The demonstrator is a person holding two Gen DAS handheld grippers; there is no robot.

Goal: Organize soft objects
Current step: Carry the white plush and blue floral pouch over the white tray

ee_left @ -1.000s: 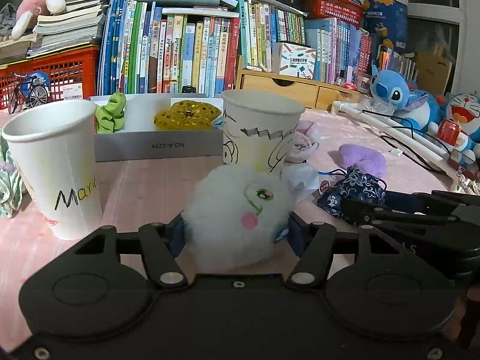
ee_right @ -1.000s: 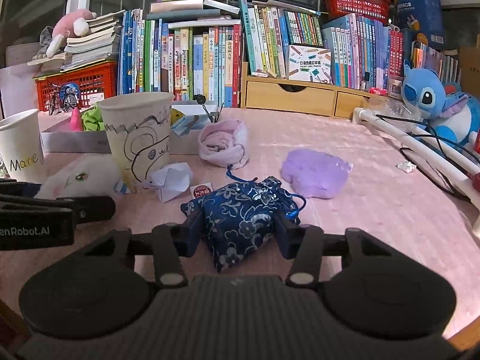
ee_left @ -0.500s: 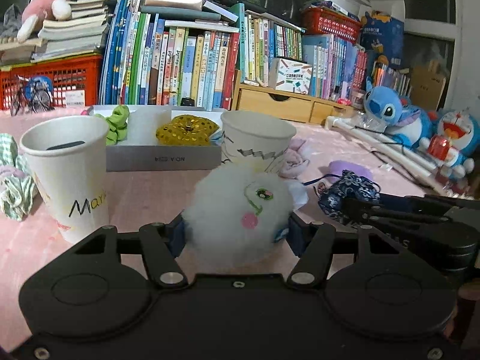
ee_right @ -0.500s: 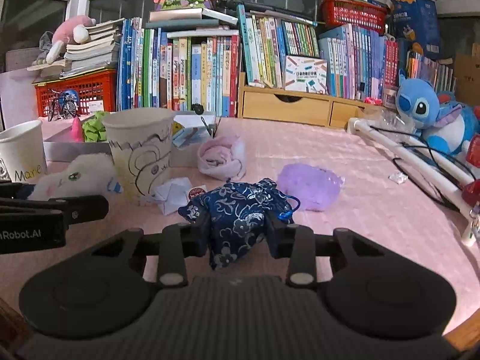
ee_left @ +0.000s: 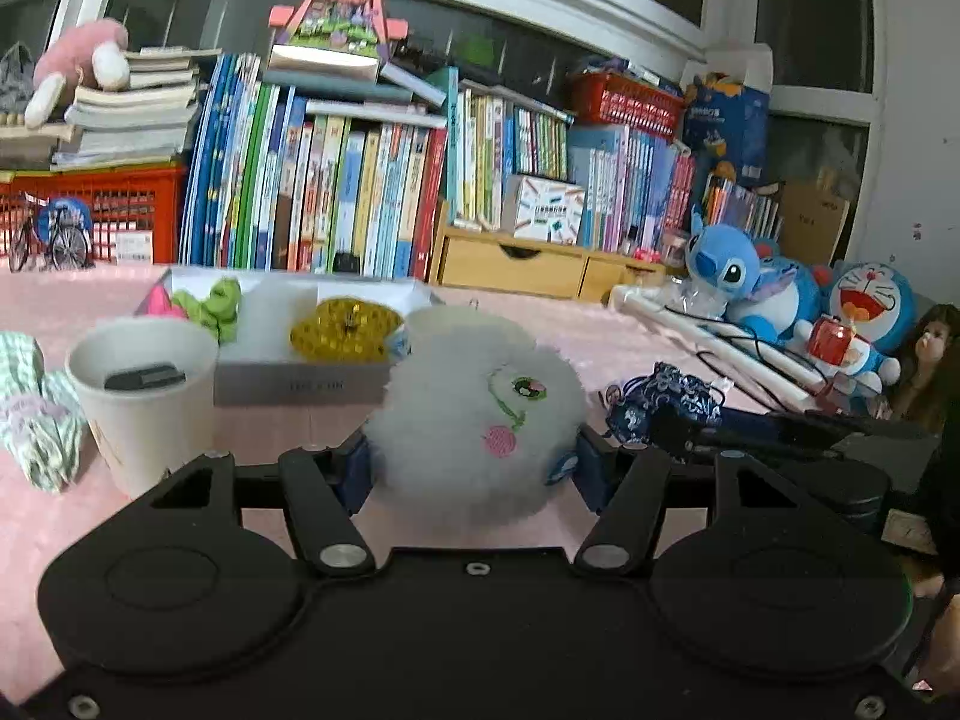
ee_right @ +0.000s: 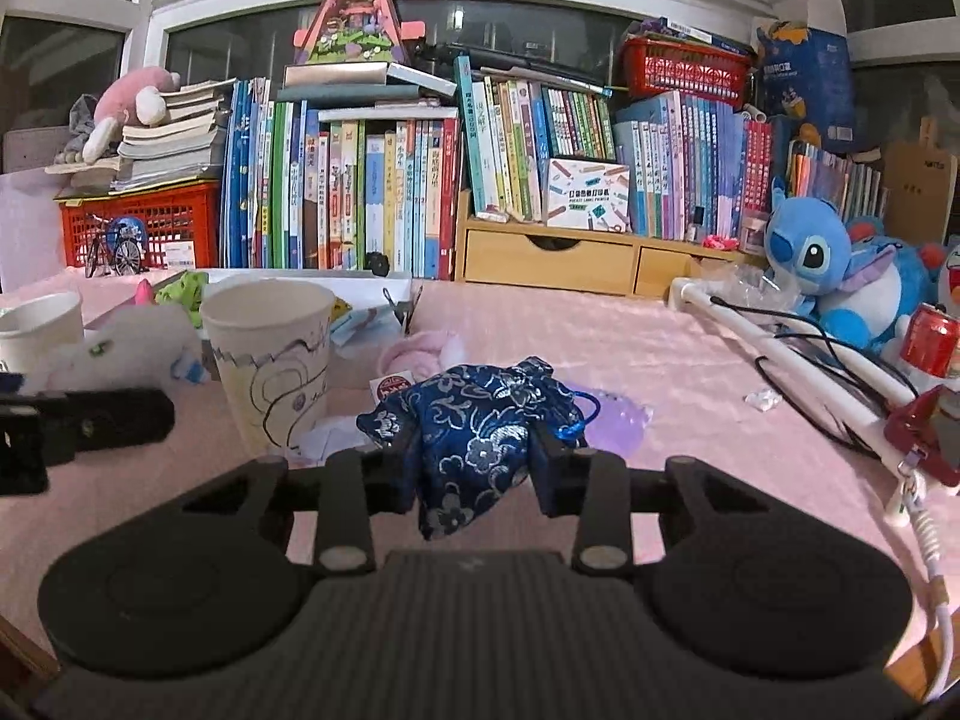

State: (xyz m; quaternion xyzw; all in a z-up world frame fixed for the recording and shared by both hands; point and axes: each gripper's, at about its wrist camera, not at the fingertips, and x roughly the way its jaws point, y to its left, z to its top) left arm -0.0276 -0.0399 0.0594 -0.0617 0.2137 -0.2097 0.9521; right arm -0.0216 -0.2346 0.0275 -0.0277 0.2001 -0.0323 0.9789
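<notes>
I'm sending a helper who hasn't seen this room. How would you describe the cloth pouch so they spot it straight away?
Start at the pink table in front of the wall of books. Near its front, right of the drawn-on paper cup, the right claw grips the pouch. It is dark blue with a silver flower pattern and a blue drawstring, unlike the fluffy white toy in the left claw.
</notes>
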